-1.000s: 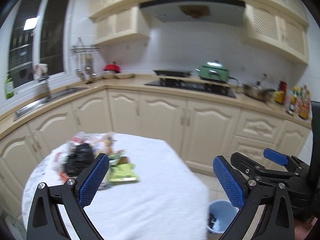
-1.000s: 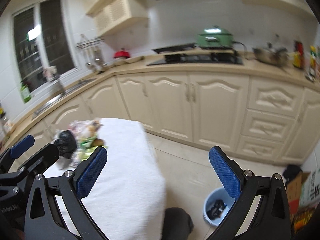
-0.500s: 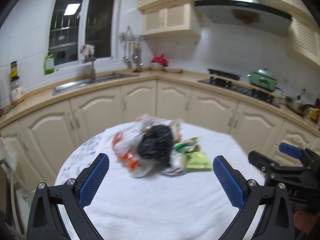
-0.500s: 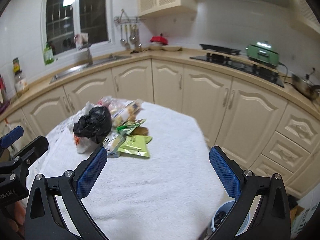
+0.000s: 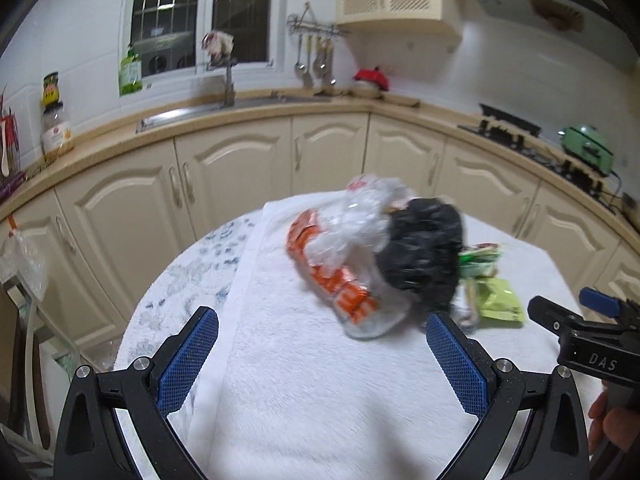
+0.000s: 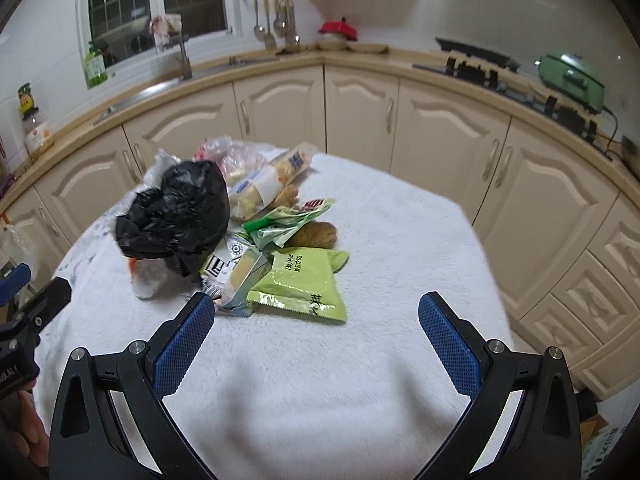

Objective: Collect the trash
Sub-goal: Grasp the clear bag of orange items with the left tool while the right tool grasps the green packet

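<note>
Right wrist: right tool (image 6: 318, 338) gapes level above table (image 6: 400, 240).

A white fluffy towel (image 6: 400, 248) covers the round worktop (image 5: 188, 272). Behind it run cream cabinets (image 6: 360, 112) under a tan counter (image 6: 400, 58) with a steel sink (image 5: 224, 110) below the dark window (image 5: 176, 12). Ladles (image 6: 274, 20) hang on a rail (beside a red pot (image 6: 339, 31)), and a green cooker (image 6: 570, 76) stands by the black stove (image 6: 476, 62).

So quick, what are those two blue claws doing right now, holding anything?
Left gripper: open, holding nothing, above the white cloth.
Right gripper: open, holding nothing, just short of the green packet.
</note>
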Tool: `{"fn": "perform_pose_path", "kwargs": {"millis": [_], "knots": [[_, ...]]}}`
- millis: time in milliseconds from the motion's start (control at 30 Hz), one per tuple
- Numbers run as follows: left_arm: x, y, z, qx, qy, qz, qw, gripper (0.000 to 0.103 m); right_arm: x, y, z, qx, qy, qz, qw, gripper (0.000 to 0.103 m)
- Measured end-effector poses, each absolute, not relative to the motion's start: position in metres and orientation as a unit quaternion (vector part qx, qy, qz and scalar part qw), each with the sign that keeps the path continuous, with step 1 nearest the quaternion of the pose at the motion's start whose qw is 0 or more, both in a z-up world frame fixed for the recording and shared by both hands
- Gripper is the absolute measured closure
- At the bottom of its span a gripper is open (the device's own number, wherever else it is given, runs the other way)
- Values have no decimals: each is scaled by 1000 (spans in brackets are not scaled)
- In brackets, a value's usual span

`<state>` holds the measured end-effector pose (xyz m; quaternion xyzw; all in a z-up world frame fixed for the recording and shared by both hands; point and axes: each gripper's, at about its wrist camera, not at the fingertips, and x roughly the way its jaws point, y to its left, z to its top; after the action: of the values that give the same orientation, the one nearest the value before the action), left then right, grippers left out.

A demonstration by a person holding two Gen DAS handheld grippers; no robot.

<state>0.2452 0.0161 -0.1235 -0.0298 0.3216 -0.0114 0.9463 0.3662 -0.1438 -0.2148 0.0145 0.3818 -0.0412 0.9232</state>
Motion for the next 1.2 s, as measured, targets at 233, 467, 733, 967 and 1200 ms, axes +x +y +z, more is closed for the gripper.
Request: {"fn": "perform_pose_path", "kwargs": {"millis": [233,467,733,967,1200], "knots": [[312,7,-140,-32,361,-6,932,1,403,-143,-239,19,409,-41,911,1],[383,2,-155,-60,391,4,918,1,422,-150,-257,16,435,-46,899,15],[450,-8,-171,-81,426,-20,901,29,440,-143,-270,-3,446,-41,894,41],[466,5,-171,-107,422,-73,897,65,426,-143,-265,3,439,-23,898,58],[445,33,-174,-108,412,-86,900,72,394,-154,-261,28,427,-12,904,59]]}}
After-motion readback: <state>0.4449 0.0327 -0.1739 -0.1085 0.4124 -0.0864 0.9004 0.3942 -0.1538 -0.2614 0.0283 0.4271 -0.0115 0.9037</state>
